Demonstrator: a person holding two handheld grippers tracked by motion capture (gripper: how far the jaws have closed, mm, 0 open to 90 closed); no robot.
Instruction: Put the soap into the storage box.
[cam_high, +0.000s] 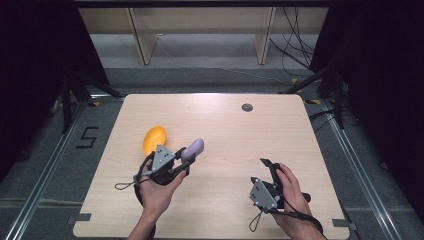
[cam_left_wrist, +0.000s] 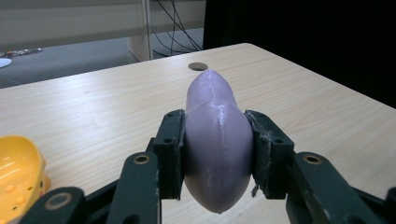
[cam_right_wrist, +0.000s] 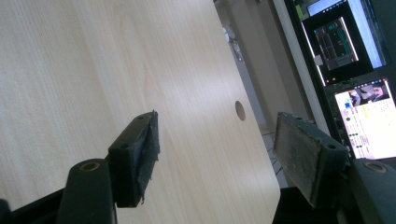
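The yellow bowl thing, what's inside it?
The yellow dish shows small raised bumps on its inner floor and nothing else. The left gripper, shut on the purple object, hides its near edge.

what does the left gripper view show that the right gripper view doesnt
Left gripper view alone: the left gripper shut on a purple eggplant-shaped object, its pads pressed to both sides, and part of a yellow bowl at the lower left.

Right gripper view alone: the right gripper with its jaws spread and nothing between them, plus lit computer screens past the table's edge.

Both: the light wooden table and the round hole in its top.
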